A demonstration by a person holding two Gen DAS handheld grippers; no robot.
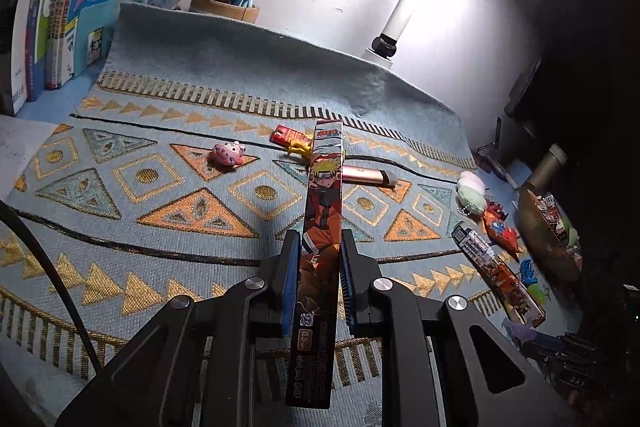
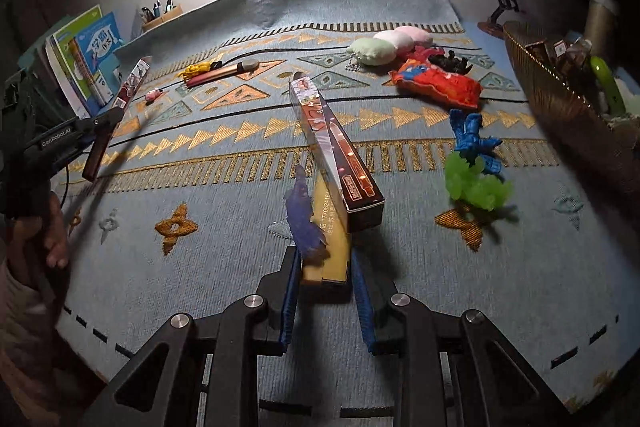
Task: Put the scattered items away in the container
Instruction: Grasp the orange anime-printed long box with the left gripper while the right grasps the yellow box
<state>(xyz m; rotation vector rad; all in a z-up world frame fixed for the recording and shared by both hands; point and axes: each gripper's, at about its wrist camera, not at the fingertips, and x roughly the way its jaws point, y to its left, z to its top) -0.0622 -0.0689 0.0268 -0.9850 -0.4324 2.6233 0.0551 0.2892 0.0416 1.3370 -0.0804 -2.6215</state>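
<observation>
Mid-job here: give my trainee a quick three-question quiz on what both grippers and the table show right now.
1. True or false: the left gripper is shut on the long Naruto box.
2. Which lies nearest the basket in the right wrist view? A) pink pig eraser B) blue toy figure C) pen cup
3. Fill in: between the fingers of the right gripper sits a yellow ____.

Key:
1. True; both pads press its sides and it is lifted off the woven mat.
2. B.
3. Box, with a purple figure leaning on it; whether the pads grip it is unclear.
</observation>
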